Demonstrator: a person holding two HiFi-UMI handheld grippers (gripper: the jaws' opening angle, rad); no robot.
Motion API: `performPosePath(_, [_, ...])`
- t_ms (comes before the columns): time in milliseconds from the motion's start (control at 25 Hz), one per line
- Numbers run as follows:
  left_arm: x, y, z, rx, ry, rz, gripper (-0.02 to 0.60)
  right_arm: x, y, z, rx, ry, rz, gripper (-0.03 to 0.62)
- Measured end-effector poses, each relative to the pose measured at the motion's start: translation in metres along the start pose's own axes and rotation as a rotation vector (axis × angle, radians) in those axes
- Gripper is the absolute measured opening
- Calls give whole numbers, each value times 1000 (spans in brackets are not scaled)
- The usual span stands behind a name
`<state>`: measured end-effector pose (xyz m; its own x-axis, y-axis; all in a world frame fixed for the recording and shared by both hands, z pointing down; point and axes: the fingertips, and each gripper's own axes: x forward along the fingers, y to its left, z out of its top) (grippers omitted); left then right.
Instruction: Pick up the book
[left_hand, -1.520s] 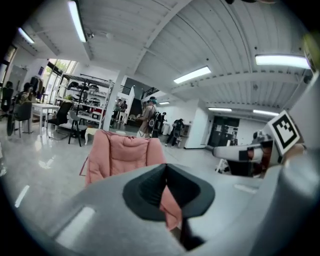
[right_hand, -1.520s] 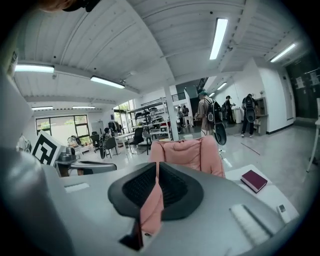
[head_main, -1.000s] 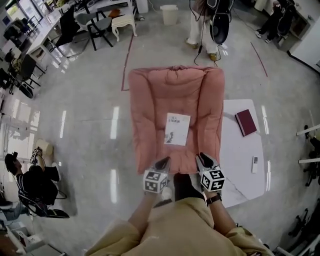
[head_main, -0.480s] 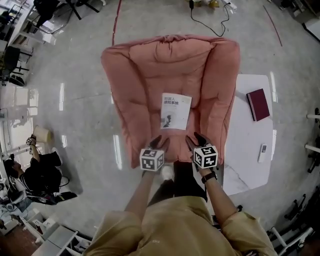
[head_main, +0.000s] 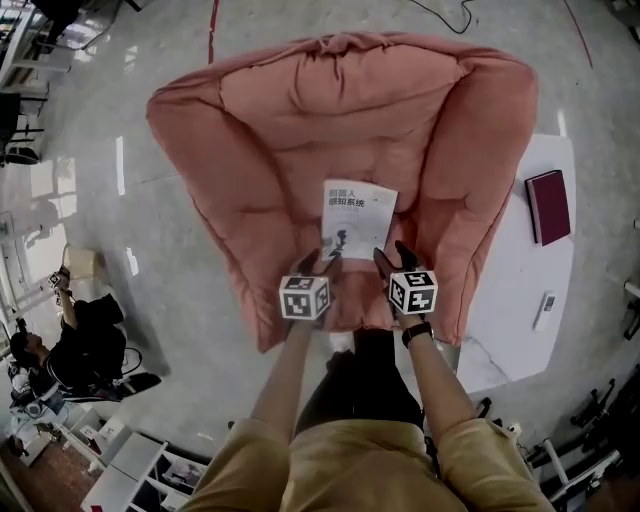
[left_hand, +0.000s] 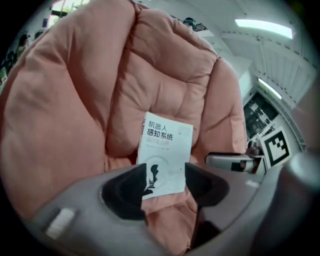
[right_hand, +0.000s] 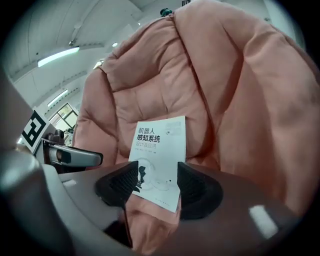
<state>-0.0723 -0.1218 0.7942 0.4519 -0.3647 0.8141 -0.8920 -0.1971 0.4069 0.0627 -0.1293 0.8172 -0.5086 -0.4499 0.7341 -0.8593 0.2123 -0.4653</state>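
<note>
A white paperback book (head_main: 357, 220) lies face up on the seat of a big pink cushioned chair (head_main: 270, 150). Both grippers hover just in front of its near edge. My left gripper (head_main: 325, 268) is at the book's near left corner, my right gripper (head_main: 390, 258) at its near right corner. In the left gripper view the book (left_hand: 165, 150) shows beyond the gap of the left gripper (left_hand: 165, 185), whose jaws are opening with nothing between them. The right gripper (right_hand: 157, 187) is likewise opening and empty, with the book (right_hand: 160, 150) just ahead.
A low white table (head_main: 520, 300) stands right of the chair with a maroon book (head_main: 549, 205) and a remote (head_main: 545, 310) on it. A person (head_main: 70, 350) sits on the shiny floor at the left. White shelving (head_main: 130, 470) is at bottom left.
Both grippers have dropped and moved forward to the book's near edge, and their jaws have spread apart. The head view has come closer to the chair.
</note>
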Motion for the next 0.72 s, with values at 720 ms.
performPosePath(720, [109, 60, 16, 15, 68, 9, 245, 110, -46, -7, -18, 74, 55, 261])
